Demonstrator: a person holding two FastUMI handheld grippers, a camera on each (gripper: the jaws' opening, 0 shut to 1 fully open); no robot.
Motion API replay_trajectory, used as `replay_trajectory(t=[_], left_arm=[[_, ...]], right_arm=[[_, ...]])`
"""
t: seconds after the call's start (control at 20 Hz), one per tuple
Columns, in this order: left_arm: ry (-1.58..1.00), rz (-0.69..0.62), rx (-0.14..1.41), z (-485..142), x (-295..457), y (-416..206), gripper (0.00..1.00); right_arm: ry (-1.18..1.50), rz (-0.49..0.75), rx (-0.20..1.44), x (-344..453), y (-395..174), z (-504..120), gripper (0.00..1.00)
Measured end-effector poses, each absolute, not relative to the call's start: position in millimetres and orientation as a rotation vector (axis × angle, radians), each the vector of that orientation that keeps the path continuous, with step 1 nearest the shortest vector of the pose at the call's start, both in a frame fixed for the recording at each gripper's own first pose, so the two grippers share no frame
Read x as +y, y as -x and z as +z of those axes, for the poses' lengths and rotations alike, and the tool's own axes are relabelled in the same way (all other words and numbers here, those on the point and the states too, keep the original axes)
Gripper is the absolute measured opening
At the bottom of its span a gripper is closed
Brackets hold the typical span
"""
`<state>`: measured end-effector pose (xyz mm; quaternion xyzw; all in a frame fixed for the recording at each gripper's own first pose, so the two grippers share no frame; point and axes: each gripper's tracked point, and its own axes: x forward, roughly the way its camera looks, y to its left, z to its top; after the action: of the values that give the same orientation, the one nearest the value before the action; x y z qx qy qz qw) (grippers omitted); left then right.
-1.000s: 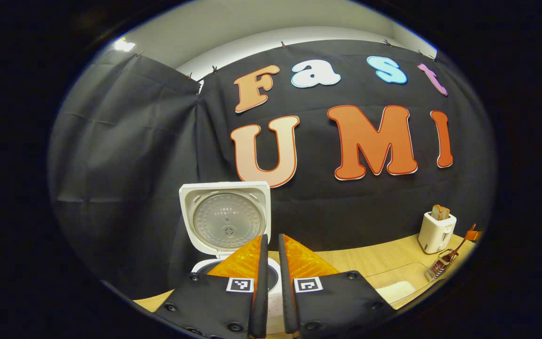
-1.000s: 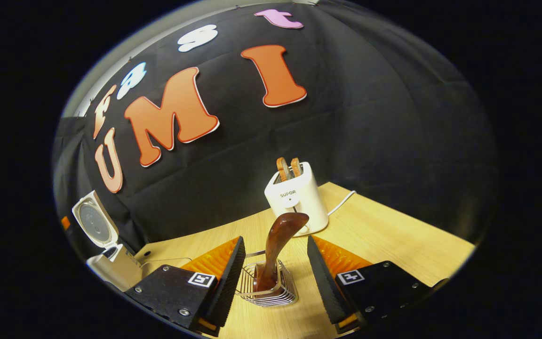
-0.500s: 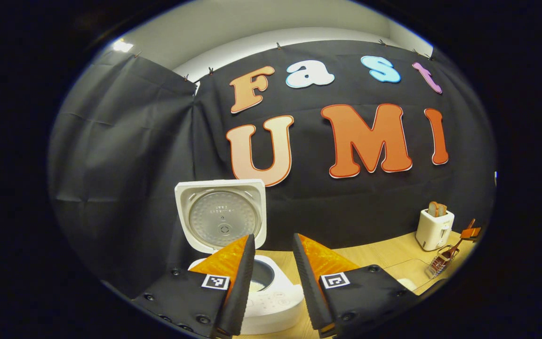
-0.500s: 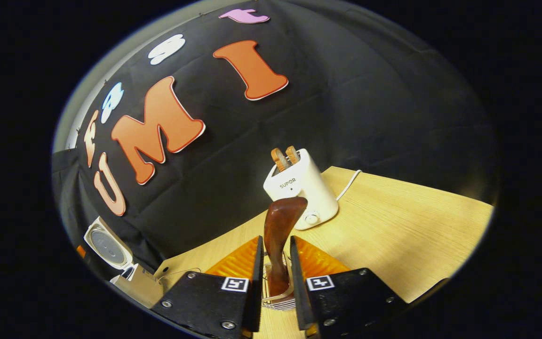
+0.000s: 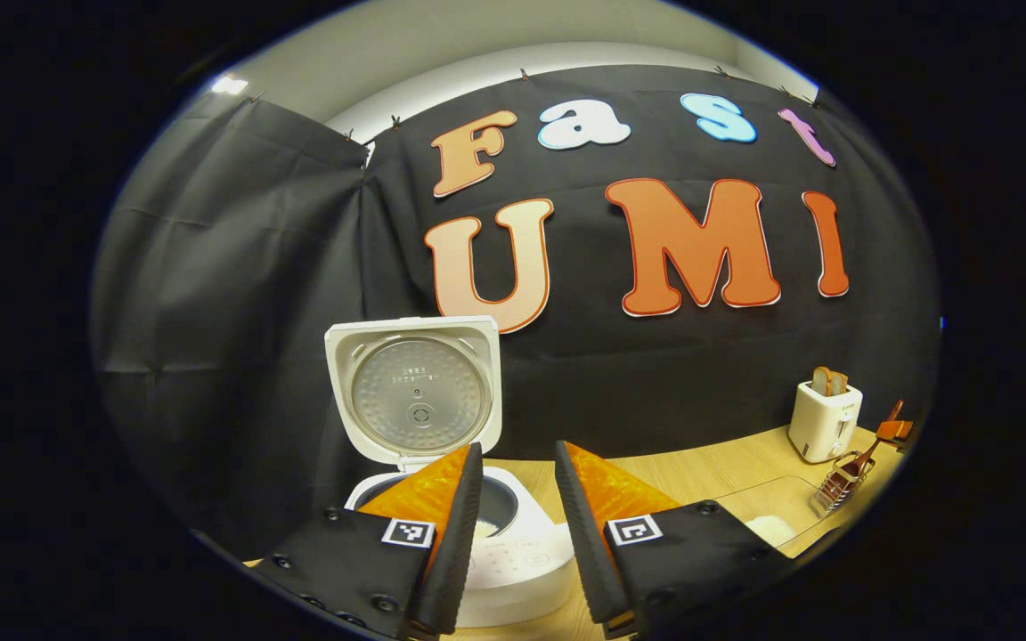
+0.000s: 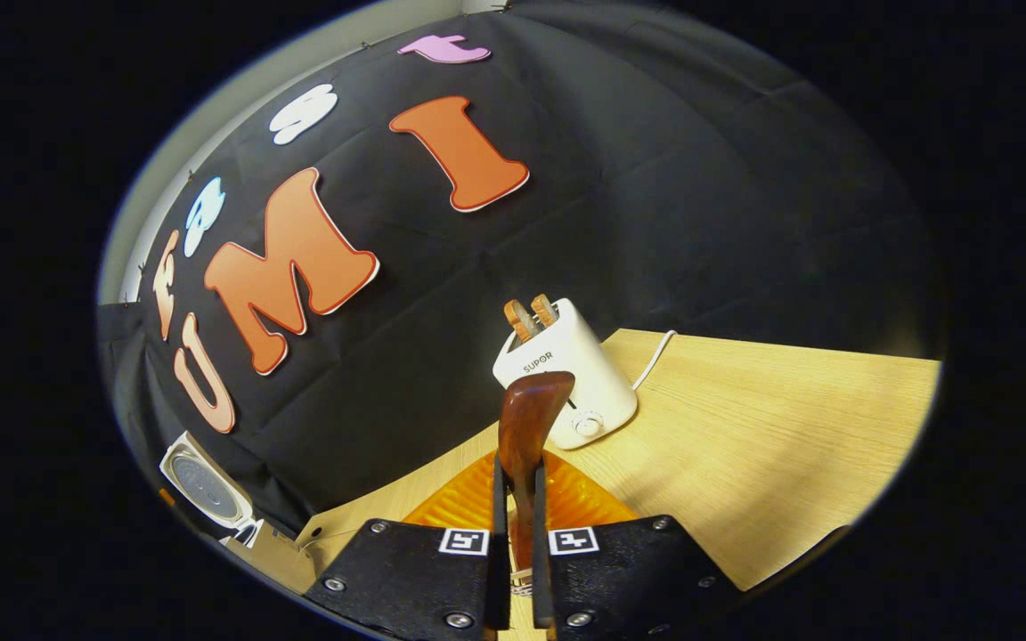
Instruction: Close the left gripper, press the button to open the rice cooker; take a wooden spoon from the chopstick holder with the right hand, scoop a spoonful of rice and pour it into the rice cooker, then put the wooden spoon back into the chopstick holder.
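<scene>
In the right gripper view the right gripper [image 6: 514, 499] has its two fingers pressed onto the handle of the wooden spoon [image 6: 526, 418], one from each side; the dark brown handle rises upright between the jaws, its broad end just in front of the white toaster [image 6: 566, 378] (two slices of bread stand in its slots). A bit of the wire chopstick holder [image 6: 522, 588] shows low down between the fingers; the spoon's bowl is hidden there, so whether it sits in the holder cannot be told. The toaster stands on the wooden table [image 6: 745, 445] near the black cloth wall; far off at the left edge the rice cooker [image 6: 206, 490] shows its raised lid.

In the left gripper view the left gripper [image 5: 517, 525] hangs spread — a clear gap between its orange-backed fingers, nothing in them — just before the rice cooker [image 5: 477, 534]; the lid stands upright and open, the inner pot visible below it. Well to the right sit the toaster [image 5: 823, 414] and, nearer, the chopstick holder [image 5: 838, 485] with the spoon [image 5: 874, 450] slanting out of it.
</scene>
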<state>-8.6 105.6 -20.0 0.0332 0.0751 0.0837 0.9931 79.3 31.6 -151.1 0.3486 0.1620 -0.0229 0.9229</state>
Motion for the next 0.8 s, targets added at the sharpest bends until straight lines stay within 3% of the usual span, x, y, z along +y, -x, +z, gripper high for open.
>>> replay_trajectory(t=[0.55, 0.8], left_arm=[[-0.088, 0.165, 0.136, -24.7, 110.6, 15.4, 0.55], [-0.079, 0.159, 0.126, -27.9, 113.2, 16.8, 0.78]], right_arm=[[-0.599, -0.045, 0.149, 28.4, -75.3, -71.3, 0.08], [-0.563, 0.053, 0.043, 53.0, -57.9, -11.9, 0.08]])
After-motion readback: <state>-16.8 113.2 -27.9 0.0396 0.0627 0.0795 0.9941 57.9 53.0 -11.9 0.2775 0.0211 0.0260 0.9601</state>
